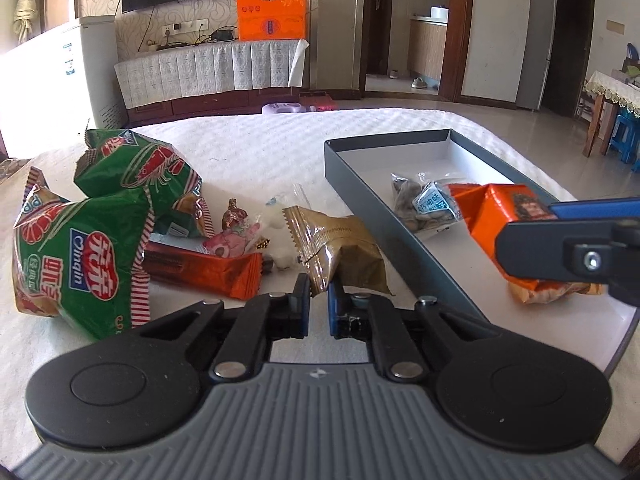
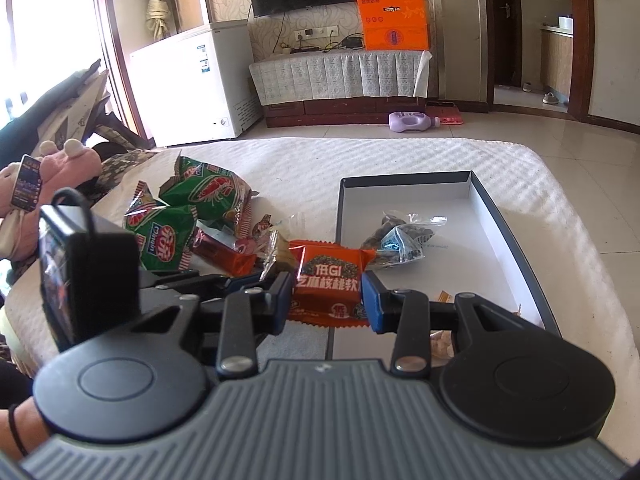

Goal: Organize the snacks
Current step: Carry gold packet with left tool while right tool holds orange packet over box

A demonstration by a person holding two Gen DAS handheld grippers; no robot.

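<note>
My right gripper (image 2: 326, 300) is shut on an orange snack packet (image 2: 330, 282) and holds it over the near left edge of the grey box lid (image 2: 516, 240); in the left wrist view the packet (image 1: 504, 216) hangs above the lid (image 1: 360, 176). A clear bag of dark snacks (image 2: 400, 236) lies inside the lid. My left gripper (image 1: 319, 304) is shut on a corner of a brown gold packet (image 1: 340, 252). Two green shrimp-chip bags (image 1: 80, 248), another orange packet (image 1: 204, 268) and small candies (image 1: 240, 232) lie left of it.
Everything rests on a white quilted table (image 1: 248, 144). Another small packet (image 1: 552, 292) lies in the lid's near end. A pink plush toy (image 2: 64, 164) sits at the table's far left. Beyond are a white freezer (image 2: 192, 84) and a TV cabinet.
</note>
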